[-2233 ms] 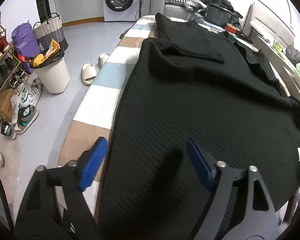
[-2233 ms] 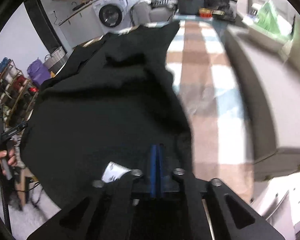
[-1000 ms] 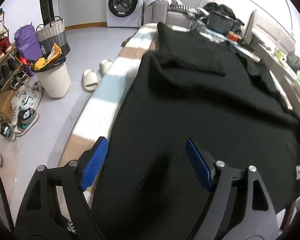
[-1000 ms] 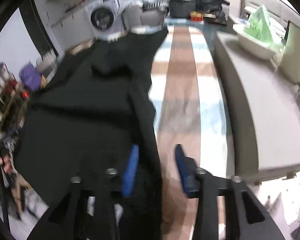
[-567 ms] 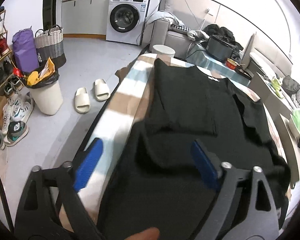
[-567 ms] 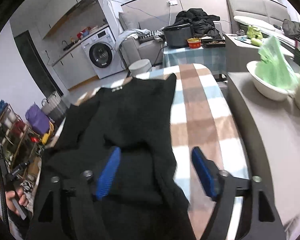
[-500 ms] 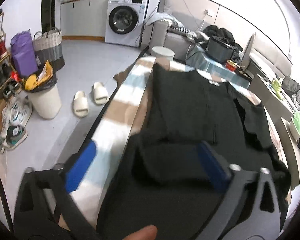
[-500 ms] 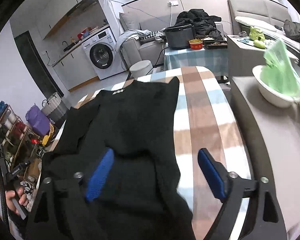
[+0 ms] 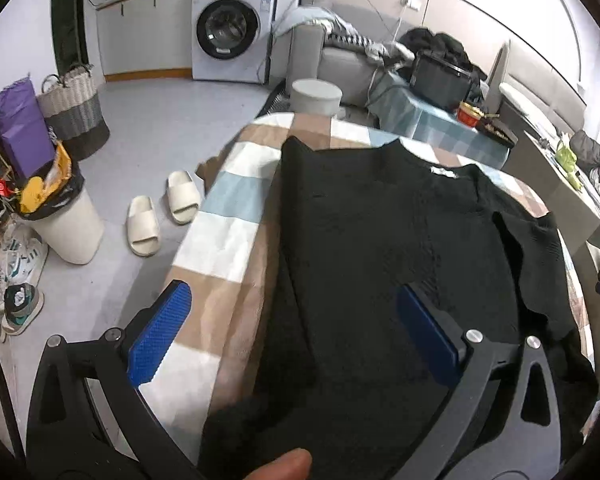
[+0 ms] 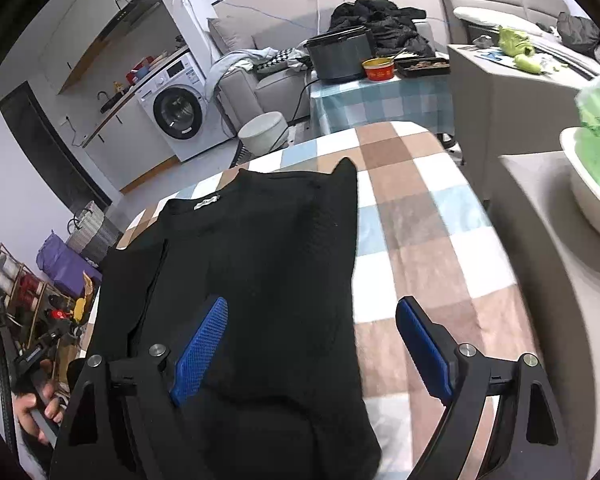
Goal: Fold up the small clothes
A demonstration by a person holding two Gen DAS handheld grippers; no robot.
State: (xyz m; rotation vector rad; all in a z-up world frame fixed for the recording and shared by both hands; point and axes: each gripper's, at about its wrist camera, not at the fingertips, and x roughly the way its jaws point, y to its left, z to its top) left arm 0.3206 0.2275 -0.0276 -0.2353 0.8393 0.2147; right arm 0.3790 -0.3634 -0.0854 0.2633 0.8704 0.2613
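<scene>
Both sets of tongs stand wide apart with nothing clamped, the jaws having just been opening. Nearest the cameras, the left gripper (image 9: 292, 328) hangs over the near-left edge of the black sweater (image 9: 400, 240), one blue pad above the checked cloth (image 9: 228, 236), the other above the knit. The right gripper (image 10: 312, 344) hangs over the sweater's near-right edge, its inner pad above the fabric, its outer pad above bare cloth.

The sweater lies ahead of and below both pairs, its long axis running away from them along the table, hem end nearest, collar with a white label farthest. Neither hand looks clearly closer to it; each is set over its own side, so a next grasp on a side edge or the near hem would, I judge, fall to both together.

Beyond the sweater's collar stand a round stool (image 9: 316, 96), then a sofa and a washing machine (image 9: 230, 28).

The left view alone shows slippers and a bin left of the sweater; the right view alone shows the hand (image 10: 36, 412) holding the other tool, and a bowl on a counter to the sweater's right.
</scene>
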